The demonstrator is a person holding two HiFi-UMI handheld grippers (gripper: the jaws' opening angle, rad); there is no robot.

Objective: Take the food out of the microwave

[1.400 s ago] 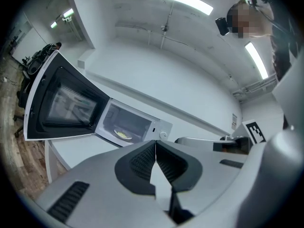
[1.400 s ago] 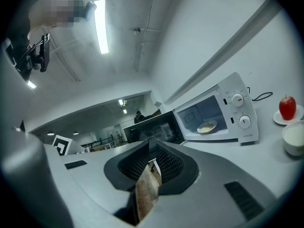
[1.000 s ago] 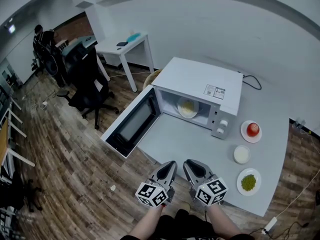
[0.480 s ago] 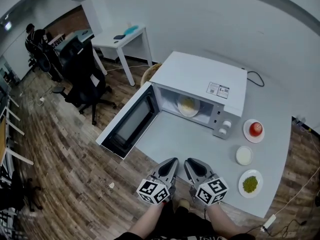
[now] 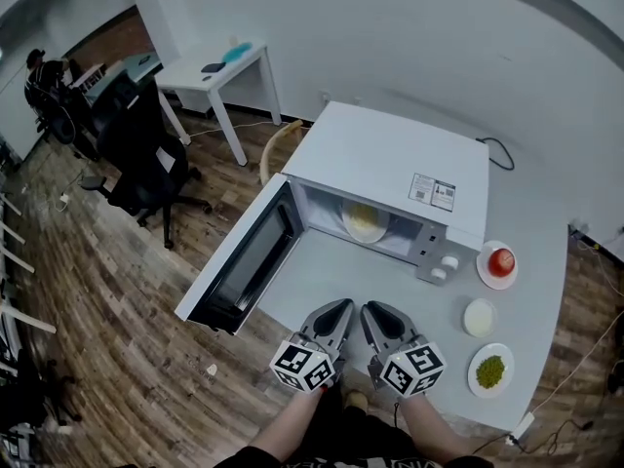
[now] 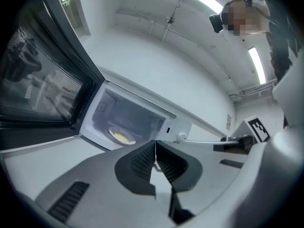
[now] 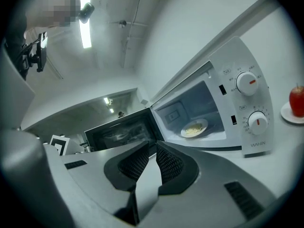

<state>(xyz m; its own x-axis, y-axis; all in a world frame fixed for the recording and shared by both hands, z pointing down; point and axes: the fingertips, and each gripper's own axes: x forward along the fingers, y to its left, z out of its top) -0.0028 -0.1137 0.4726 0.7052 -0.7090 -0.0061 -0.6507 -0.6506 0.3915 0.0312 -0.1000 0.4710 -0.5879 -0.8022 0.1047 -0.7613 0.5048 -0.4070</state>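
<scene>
The door (image 5: 239, 266) of the microwave (image 5: 390, 159) hangs open past the table's (image 5: 317, 276) left edge. At the front edge, the left gripper (image 5: 340, 307) has its jaws shut on nothing. The plate of food (image 5: 366, 222) sits inside the microwave. The right gripper (image 5: 370, 309) looks closed too, empty.

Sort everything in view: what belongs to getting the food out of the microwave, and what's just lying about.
For the job: microwave, its open door, yellow food on a plate inside, left gripper, right gripper.

Lying about: apple on a plate, white dish, green food on a plate, office chair, white side table.
</scene>
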